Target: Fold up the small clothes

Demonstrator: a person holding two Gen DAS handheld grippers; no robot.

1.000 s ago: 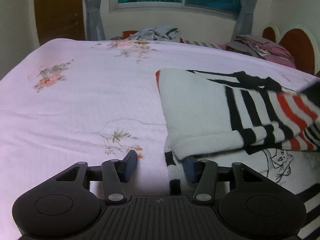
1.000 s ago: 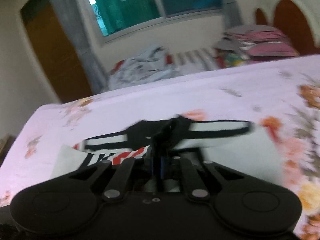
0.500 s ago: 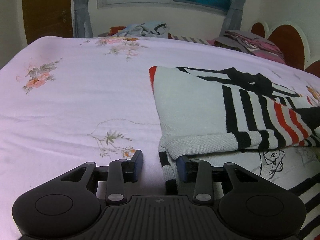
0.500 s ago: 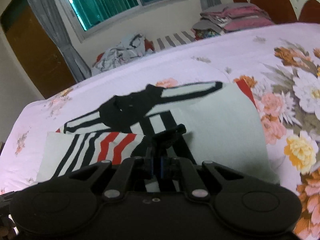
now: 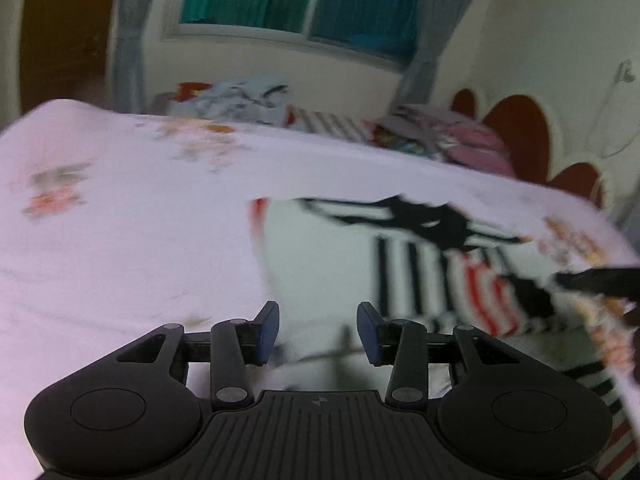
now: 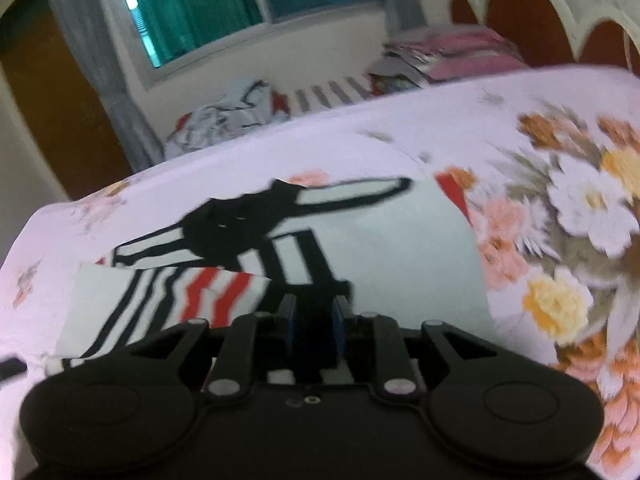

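A small white knit sweater [image 5: 320,256] with black and red stripes lies partly folded on the bed, also in the right wrist view [image 6: 396,240]. A striped sleeve [image 6: 192,292] is folded across its body. My left gripper [image 5: 318,332] is open and empty, raised over the sweater's near left edge. My right gripper [image 6: 314,320] has its jaws slightly apart around a dark fold of the sweater at the sleeve's end; the image is blurred. The right gripper's tip shows at the right edge of the left wrist view [image 5: 596,280].
The pink floral bedsheet [image 5: 120,220] spreads wide to the left. Loose clothes [image 5: 240,100] and a folded stack [image 5: 452,136] lie at the far edge, under a window. A red headboard [image 5: 516,136] stands at the right. A brown door [image 5: 60,32] is far left.
My left gripper has lifted off the sweater's edge, opened wider and swung right. My right gripper's jaws have parted slightly, and the sleeve now lies on the sweater's body.
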